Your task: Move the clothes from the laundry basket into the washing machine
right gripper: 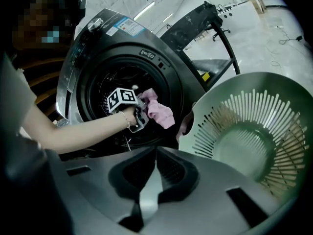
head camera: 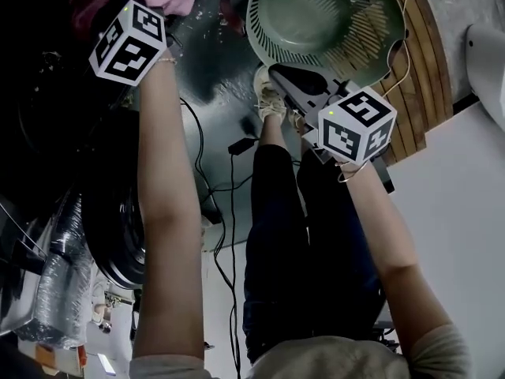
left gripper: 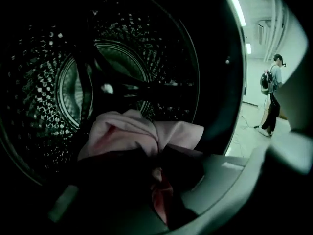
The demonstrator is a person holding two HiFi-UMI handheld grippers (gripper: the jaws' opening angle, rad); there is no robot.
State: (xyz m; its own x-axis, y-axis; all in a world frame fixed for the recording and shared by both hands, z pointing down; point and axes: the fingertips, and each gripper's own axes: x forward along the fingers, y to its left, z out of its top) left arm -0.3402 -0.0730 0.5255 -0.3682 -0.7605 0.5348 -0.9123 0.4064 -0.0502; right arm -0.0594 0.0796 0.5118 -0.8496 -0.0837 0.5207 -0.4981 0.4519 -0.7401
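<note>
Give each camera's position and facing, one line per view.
Head view: on the head, steeply down; both forearms, legs, left gripper, right gripper, basket.
Left gripper view: on that gripper, into the drum; jaws shut on pink garment.
Right gripper view: faces washing machine and basket; own jaws shut.
Shared: all three show the pink garment.

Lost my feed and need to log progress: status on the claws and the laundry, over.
Left claw shut on pink garment, at the washer drum mouth. Right claw shut, empty, by laundry basket. Basket shows no clothes inside. Nothing blocking the opening.
</note>
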